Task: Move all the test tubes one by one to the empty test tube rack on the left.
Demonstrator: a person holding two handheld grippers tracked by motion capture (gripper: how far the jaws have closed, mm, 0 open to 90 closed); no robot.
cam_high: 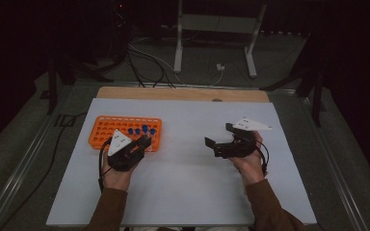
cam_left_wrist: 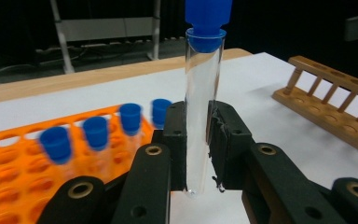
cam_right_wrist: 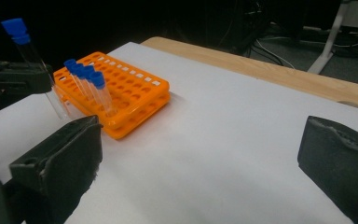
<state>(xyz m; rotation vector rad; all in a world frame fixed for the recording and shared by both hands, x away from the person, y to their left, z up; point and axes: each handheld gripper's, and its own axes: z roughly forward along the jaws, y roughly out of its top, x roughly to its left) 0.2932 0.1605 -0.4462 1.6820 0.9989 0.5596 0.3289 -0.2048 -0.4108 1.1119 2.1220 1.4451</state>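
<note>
White-covered counter (cam_high: 183,183) spanning the high view. On its left part, orange rack (cam_high: 107,131) with four blue-capped tubes (cam_left_wrist: 95,133) standing in a row. To the right in the left gripper view, wooden rack (cam_left_wrist: 335,109). Right hand-held gripper (cam_high: 218,136) over bare counter, wide open, holding nothing. Left hand-held gripper (cam_left_wrist: 196,140) just beside the orange rack, clamped around an upright clear tube (cam_left_wrist: 200,116), blue cap (cam_left_wrist: 207,18) on top.
</note>
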